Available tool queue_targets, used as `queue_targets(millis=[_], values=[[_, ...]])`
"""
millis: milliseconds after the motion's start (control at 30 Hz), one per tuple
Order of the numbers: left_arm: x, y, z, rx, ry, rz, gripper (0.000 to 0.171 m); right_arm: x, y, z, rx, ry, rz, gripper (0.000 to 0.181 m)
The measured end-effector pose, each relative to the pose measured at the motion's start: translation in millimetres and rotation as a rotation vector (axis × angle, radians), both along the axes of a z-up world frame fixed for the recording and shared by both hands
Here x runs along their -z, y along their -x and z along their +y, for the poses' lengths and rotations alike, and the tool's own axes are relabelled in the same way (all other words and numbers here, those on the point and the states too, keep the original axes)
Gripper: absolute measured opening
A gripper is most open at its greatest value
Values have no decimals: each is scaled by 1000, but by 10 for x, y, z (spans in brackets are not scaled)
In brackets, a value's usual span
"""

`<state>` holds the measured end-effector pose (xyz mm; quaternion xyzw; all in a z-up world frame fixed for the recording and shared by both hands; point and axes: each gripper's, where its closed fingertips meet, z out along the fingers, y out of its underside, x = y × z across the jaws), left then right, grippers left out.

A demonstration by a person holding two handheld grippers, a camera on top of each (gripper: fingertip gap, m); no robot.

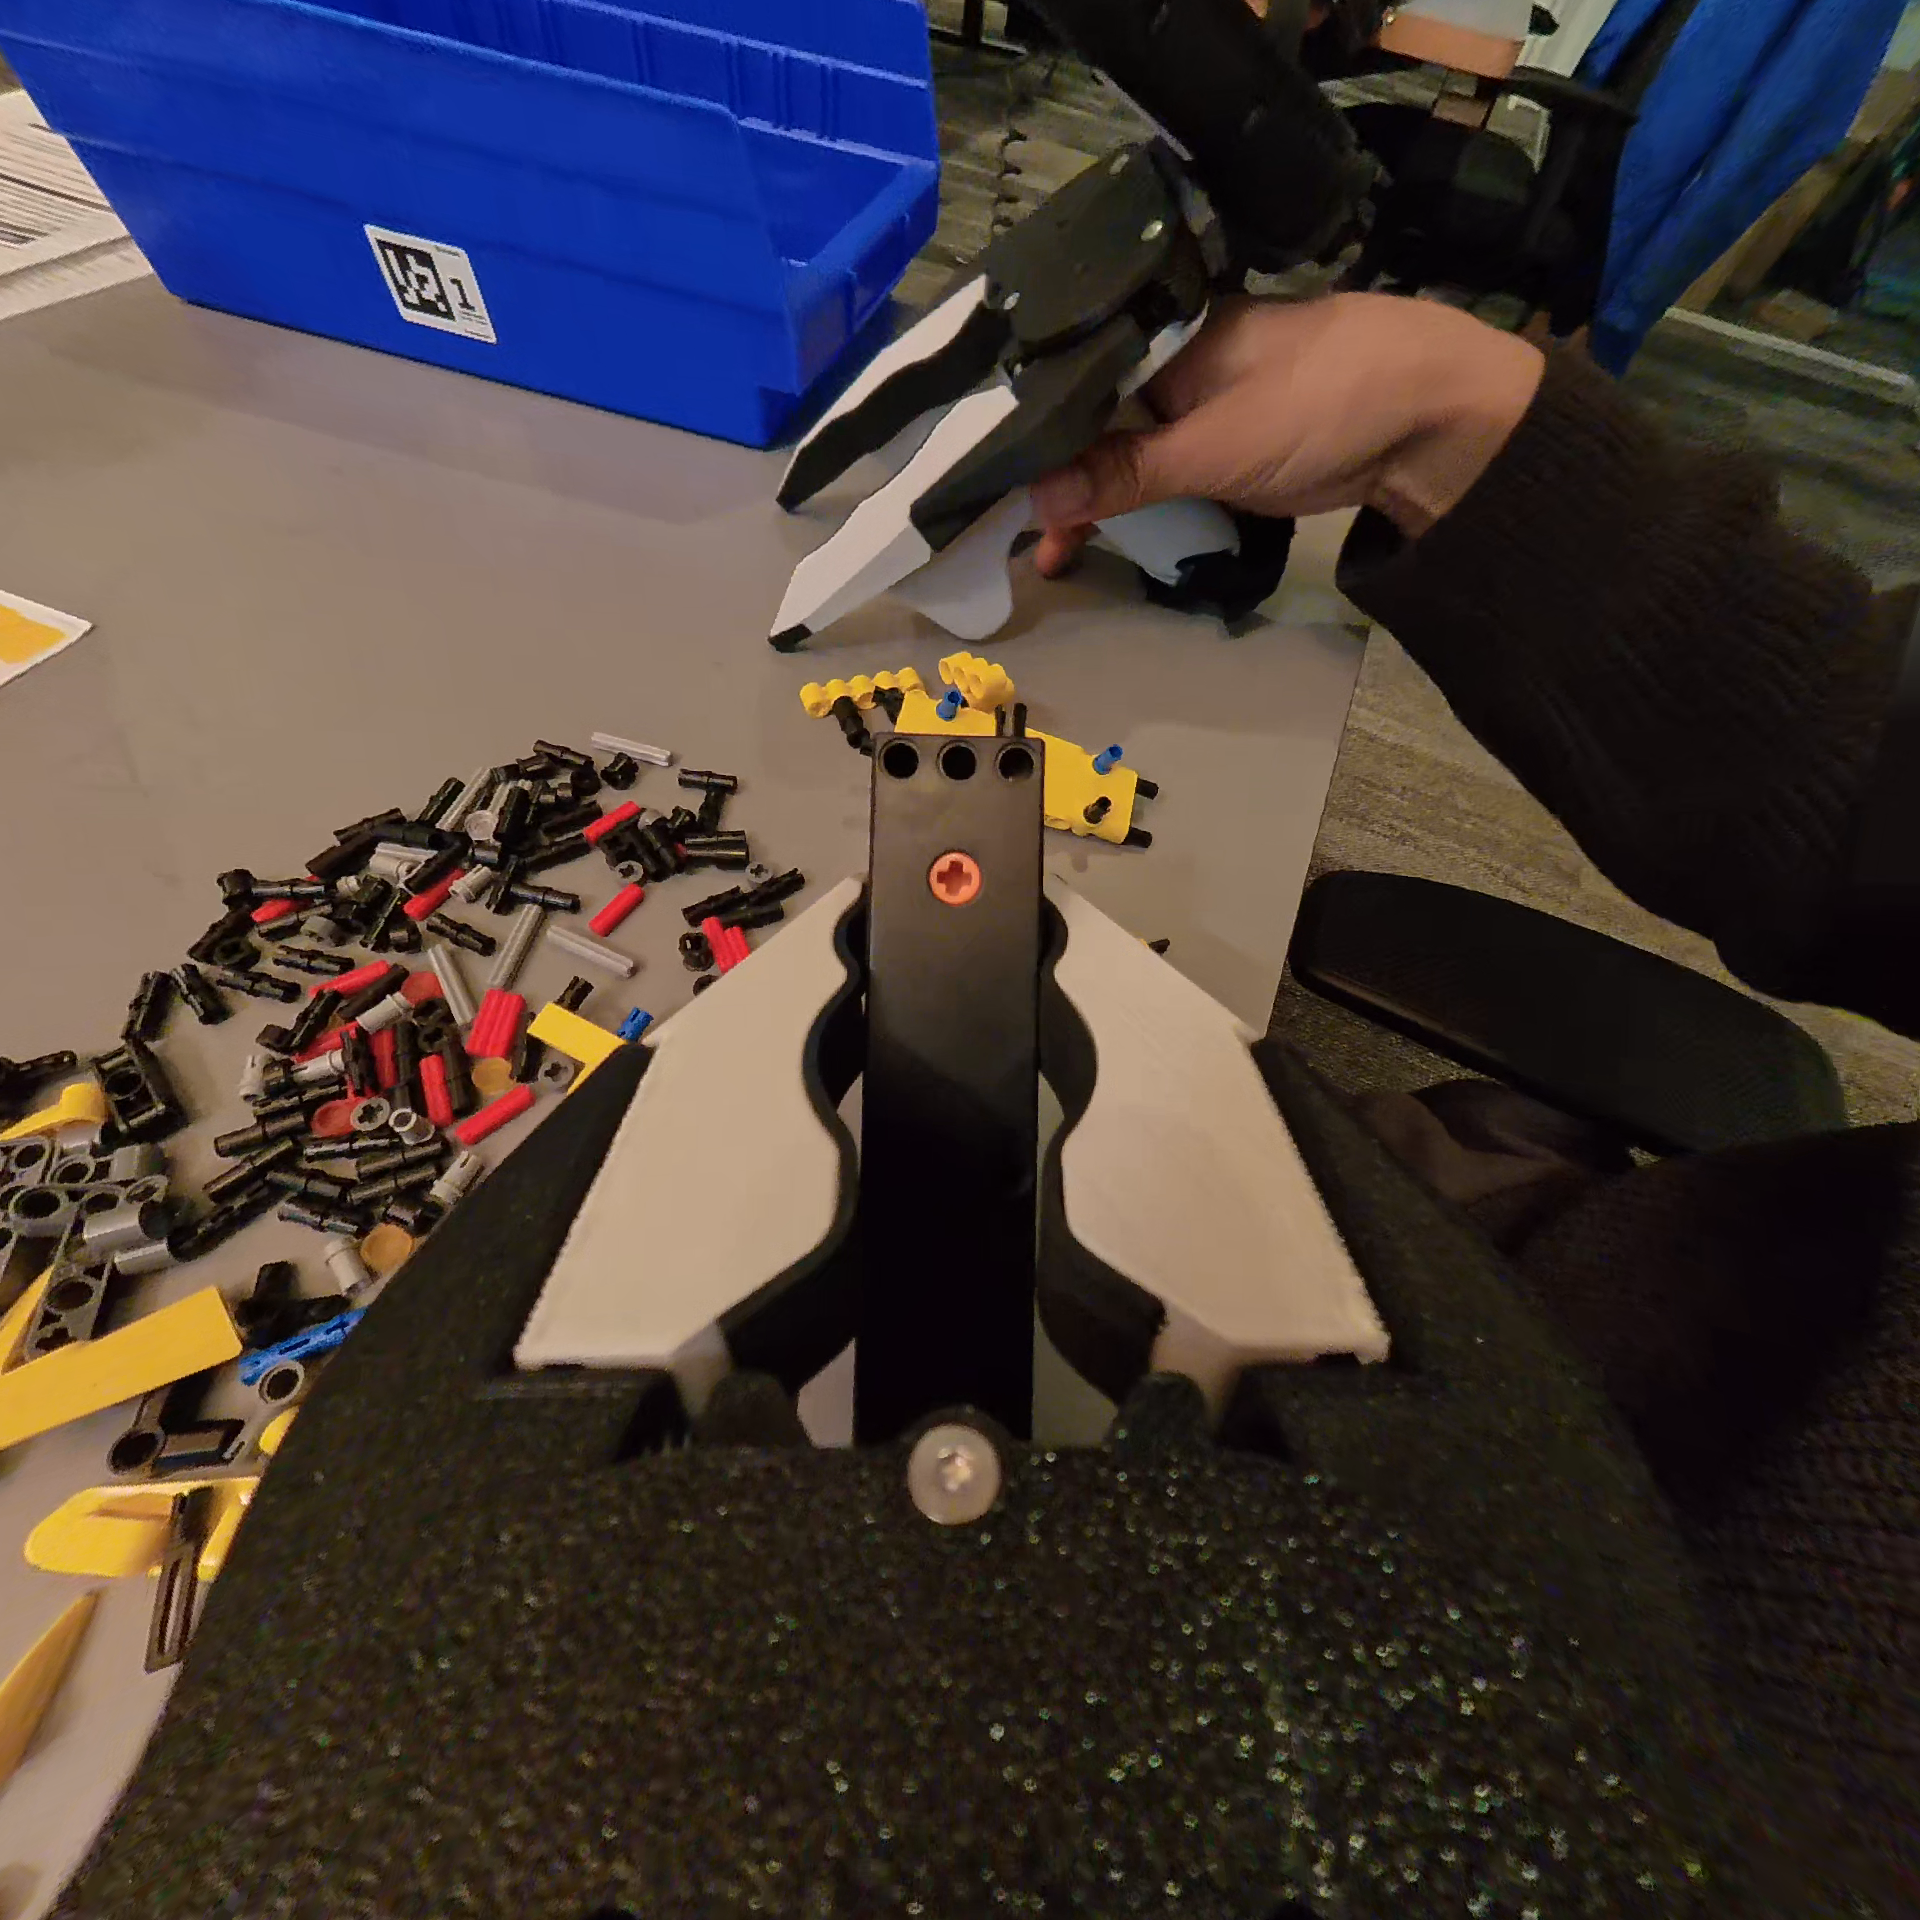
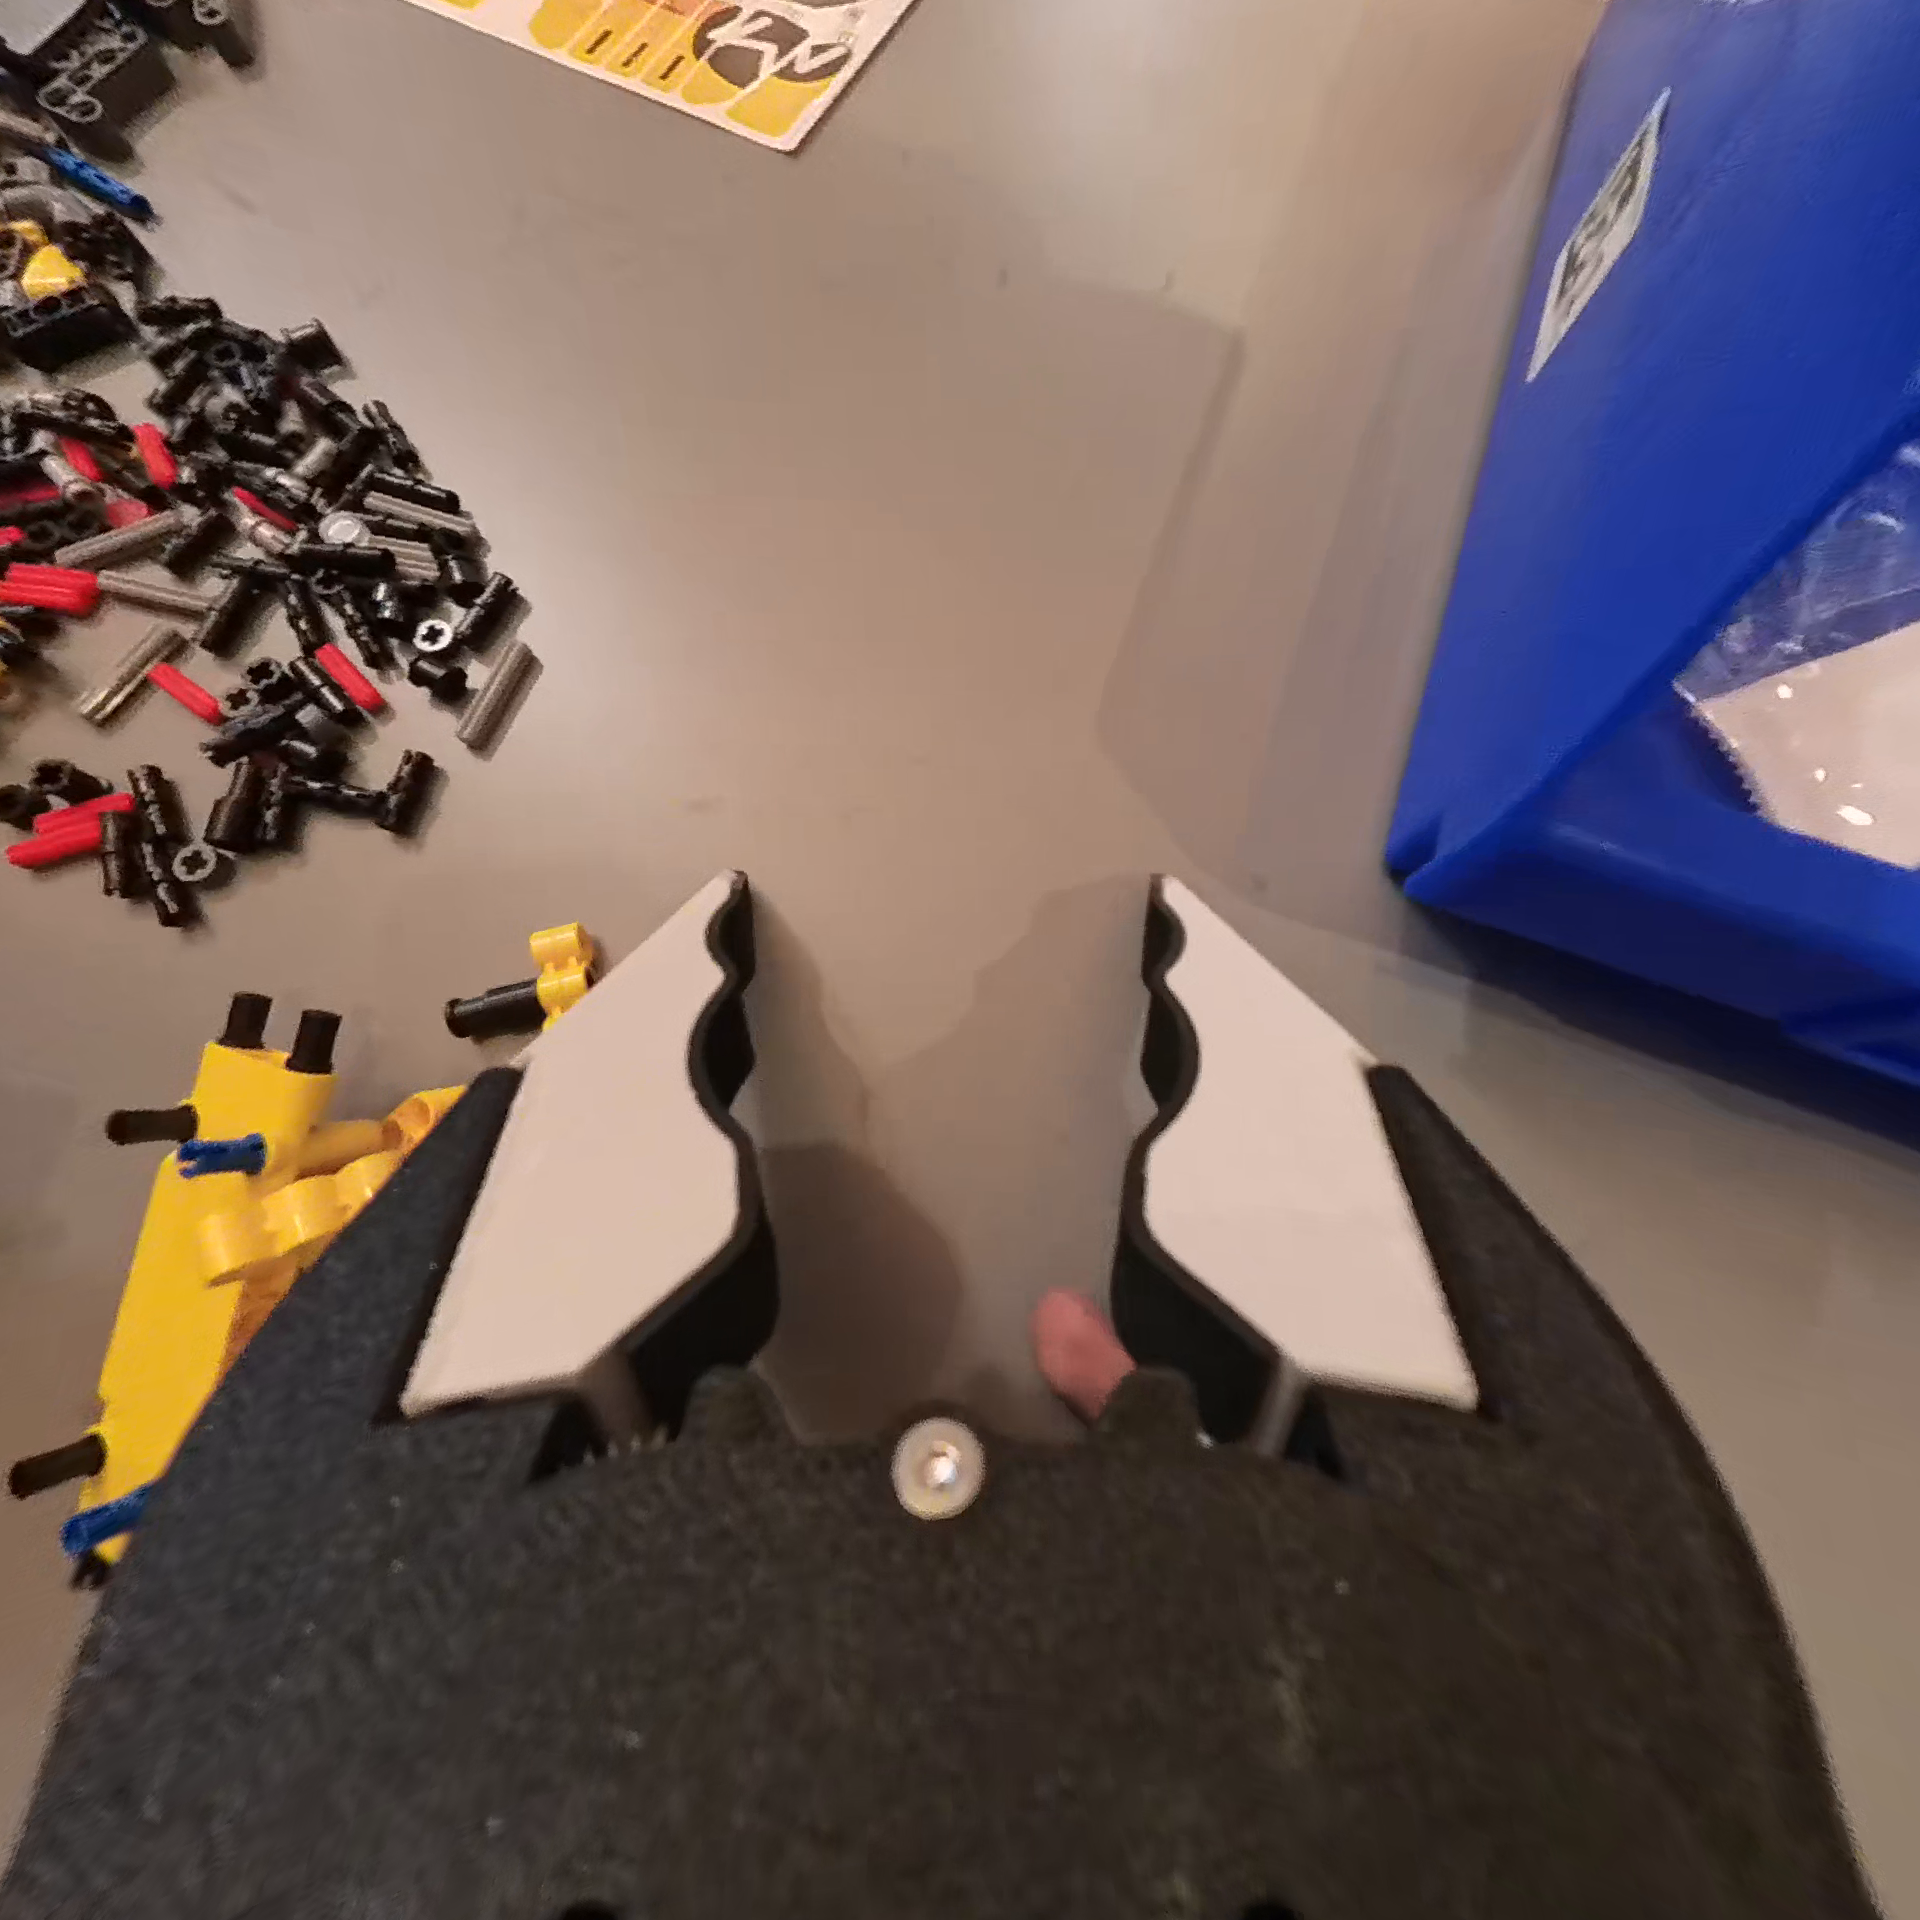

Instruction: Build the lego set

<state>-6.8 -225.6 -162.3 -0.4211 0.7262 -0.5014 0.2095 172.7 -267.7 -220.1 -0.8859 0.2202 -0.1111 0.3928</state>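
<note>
Left gripper (image 1: 951,935) closed on a black beam (image 1: 954,1039), both fingers pressed to its long sides approx. mid-length, so the end w/ three holes and an orange pin (image 1: 954,879) sticks out forward, free; probably held this way to keep that end reachable. Beam raised above the grey table (image 1: 416,540), just in front of a yellow assembly (image 1: 1070,790) w/ black and blue pins, near the table edge. Right gripper (image 2: 945,914) wide open, nothing between the fingers, only bare table under it; in left view, right gripper (image 1: 862,540) tilted down w/ tips near the table, a hand (image 1: 1309,416) around its handle. Yellow assembly (image 2: 208,1195) just beside right gripper's left finger; touching or not, cannot tell. Pile of small parts (image 1: 416,987), black, red, grey, spread to the left, well apart from both grippers. Blue bin (image 1: 520,187) w/ a marker sticker at the far side of table; clear bag (image 2: 1829,675) inside it. Sticker sheet (image 2: 707,62) beyond the pile.
</note>
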Motion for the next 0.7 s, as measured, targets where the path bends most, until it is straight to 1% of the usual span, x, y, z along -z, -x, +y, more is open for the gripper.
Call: queue_targets(millis=[33, 100, 433, 533, 700], values=[[0, -1, 0, 0, 0, -1, 27, 5, -11, -20, 21, -7, 18, 79], [-1, 0, -4, 4, 2, -3, 27, 1, -28, -37, 36, -15, 28, 73], [-13, -15, 7, 8, 44, -9, 27, 2, -28, -36, 35, -10, 21, 74], [32, -27, -6, 8, 31, 14, 27, 3, -29, -35, 34, -10, 21, 74], [57, -65, -30, -7, -6, 10, 27, 3, -30, -35, 34, -10, 21, 74]])
